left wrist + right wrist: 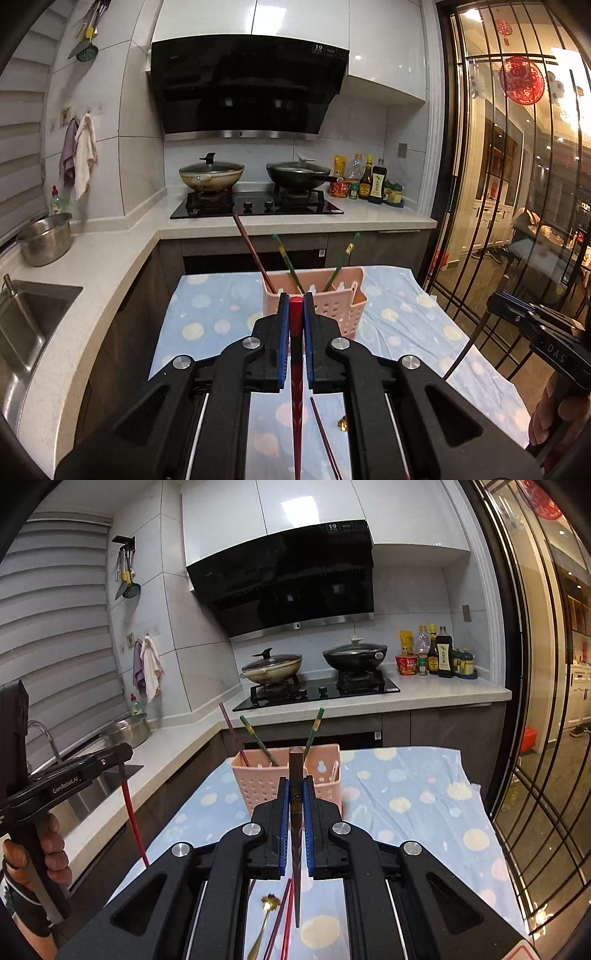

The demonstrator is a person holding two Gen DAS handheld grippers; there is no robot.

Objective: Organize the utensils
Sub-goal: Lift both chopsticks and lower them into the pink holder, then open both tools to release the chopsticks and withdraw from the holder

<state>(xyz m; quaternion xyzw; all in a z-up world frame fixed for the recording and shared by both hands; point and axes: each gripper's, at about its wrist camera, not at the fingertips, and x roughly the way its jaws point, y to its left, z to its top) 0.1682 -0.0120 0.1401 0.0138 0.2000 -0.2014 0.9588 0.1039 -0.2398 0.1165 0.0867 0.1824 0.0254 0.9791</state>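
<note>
A pink perforated utensil basket stands on the blue dotted cloth and also shows in the right wrist view. It holds a dark red chopstick and two green chopsticks. My left gripper is shut on a red chopstick, held upright in front of the basket. My right gripper is shut on a dark brown chopstick, also upright. On the cloth below lie loose red chopsticks and a gold spoon.
The cloth-covered table stands before a counter with a gas hob, two lidded woks and sauce bottles. A sink and a steel bowl are on the left. A glass door is on the right.
</note>
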